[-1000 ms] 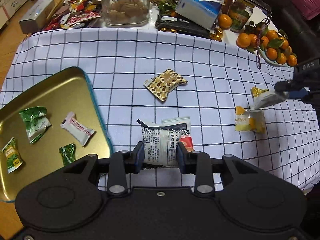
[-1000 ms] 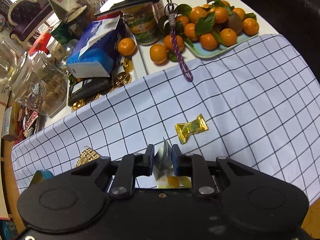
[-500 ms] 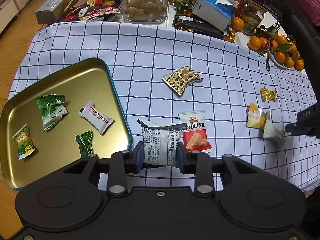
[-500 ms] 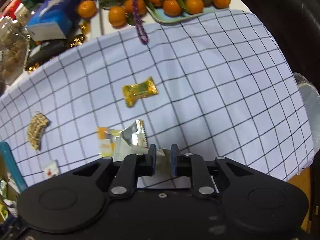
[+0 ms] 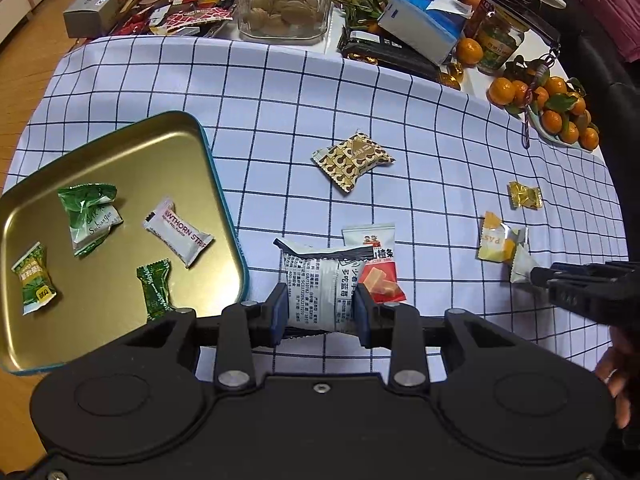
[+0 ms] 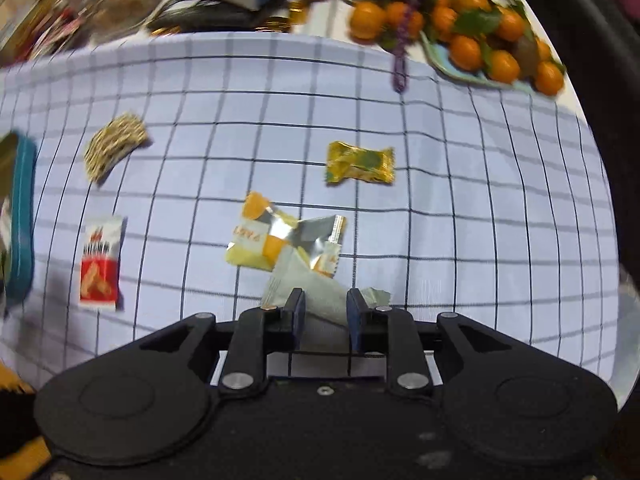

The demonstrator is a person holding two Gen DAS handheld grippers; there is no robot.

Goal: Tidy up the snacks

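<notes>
Left wrist view: the left hand-held gripper [image 5: 320, 312] clamps a grey-white packet [image 5: 320, 280] above the checked desk [image 5: 280, 120], beside a gold tray [image 5: 120, 152] holding four sweets. Right wrist view: the right hand-held gripper [image 6: 326, 314], jaws just opening, straddles a pale sachet [image 6: 308, 286] lying by a yellow packet [image 6: 260, 240]

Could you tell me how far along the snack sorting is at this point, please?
Done: four wrapped sweets lie in the gold metal tray. In hand: the left gripper clamps a white printed packet; the right gripper, jaws just opening, has a pale white packet between them. Left on the checked cloth: a brown patterned packet, a gold sweet, a yellow sachet and a red-and-white packet.
</notes>
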